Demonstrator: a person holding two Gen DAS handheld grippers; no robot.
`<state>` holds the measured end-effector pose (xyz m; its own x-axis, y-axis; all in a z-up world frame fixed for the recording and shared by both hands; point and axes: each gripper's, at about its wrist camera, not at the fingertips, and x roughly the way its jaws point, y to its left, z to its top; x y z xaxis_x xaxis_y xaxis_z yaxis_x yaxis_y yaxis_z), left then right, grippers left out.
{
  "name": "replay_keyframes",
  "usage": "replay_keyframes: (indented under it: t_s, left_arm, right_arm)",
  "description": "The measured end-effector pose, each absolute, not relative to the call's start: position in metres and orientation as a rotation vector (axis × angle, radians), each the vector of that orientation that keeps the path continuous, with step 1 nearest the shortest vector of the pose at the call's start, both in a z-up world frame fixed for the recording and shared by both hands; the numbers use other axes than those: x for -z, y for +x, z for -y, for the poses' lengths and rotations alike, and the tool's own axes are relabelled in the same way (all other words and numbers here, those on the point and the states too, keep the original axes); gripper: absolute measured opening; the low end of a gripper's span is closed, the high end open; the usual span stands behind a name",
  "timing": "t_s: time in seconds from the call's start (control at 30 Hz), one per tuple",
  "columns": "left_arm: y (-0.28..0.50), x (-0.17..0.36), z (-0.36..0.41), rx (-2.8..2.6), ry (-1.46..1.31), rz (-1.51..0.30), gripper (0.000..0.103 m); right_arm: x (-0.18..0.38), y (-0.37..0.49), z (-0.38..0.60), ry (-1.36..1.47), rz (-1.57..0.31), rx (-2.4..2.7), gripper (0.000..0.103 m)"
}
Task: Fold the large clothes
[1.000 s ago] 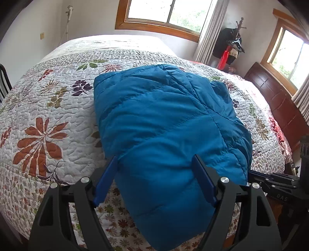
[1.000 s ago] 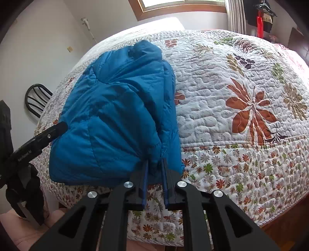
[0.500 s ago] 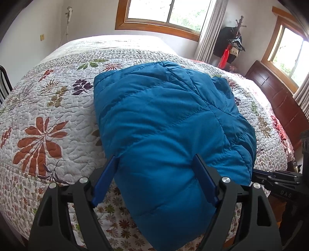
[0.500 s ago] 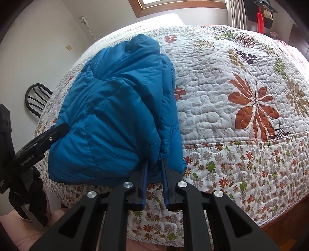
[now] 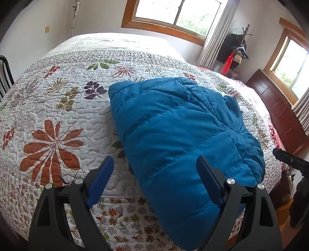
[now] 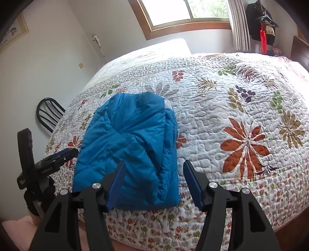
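Two tongs are in view, one per hand. Left tongs stand wide apart and have just been opening further; their blue pads hang in front of the near end of the jacket without pressing it, the left pad over the quilt beside the jacket, the right pad over the jacket's near part. Right tongs have just been opening from a tight pinch and now stand parted, with the jacket's near right corner seen between the pads but not clamped.

One blue quilted jacket lies folded into a thick oblong bundle on the bed, near the bed's front edge, its near end drooping over that edge onto the flowered border. Its long axis runs from the front edge back toward the window, leaning slightly left at the far end in the left wrist view. The collar end appears to lie at the far side, though that is hard to tell.

Beside the bed stand one black chair and one dark wooden chest. One coat rack stands in the corner beyond the jacket.
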<state>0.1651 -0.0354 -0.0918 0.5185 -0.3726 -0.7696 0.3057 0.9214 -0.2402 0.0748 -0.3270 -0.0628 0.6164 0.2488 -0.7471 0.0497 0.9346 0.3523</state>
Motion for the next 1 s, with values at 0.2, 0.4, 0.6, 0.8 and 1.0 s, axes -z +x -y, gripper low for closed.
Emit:
replay_keyframes:
  t_s: [0.2,0.4,0.6,0.8,1.0]
  left_arm:
    - [0.181,0.111,0.030,0.474,-0.151,-1.032,0.091]
    - [0.191,0.128,0.030,0.537,-0.225,-1.076,0.096]
    - [0.192,0.138,0.030,0.621,-0.275,-1.126,0.097]
    - [0.213,0.155,0.041,0.705,-0.298,-1.142,0.101]
    - [0.220,0.156,0.048,0.731,-0.308,-1.114,0.091]
  right_arm:
    - [0.089,0.120,0.333,0.433,-0.997,-0.179,0.080]
    - [0.126,0.138,0.335,0.485,-1.083,-0.200,0.099]
    - [0.148,0.141,0.332,0.525,-1.128,-0.248,0.099]
    - [0.163,0.151,0.327,0.571,-1.153,-0.293,0.099]
    - [0.168,0.154,0.313,0.596,-1.127,-0.381,0.084]
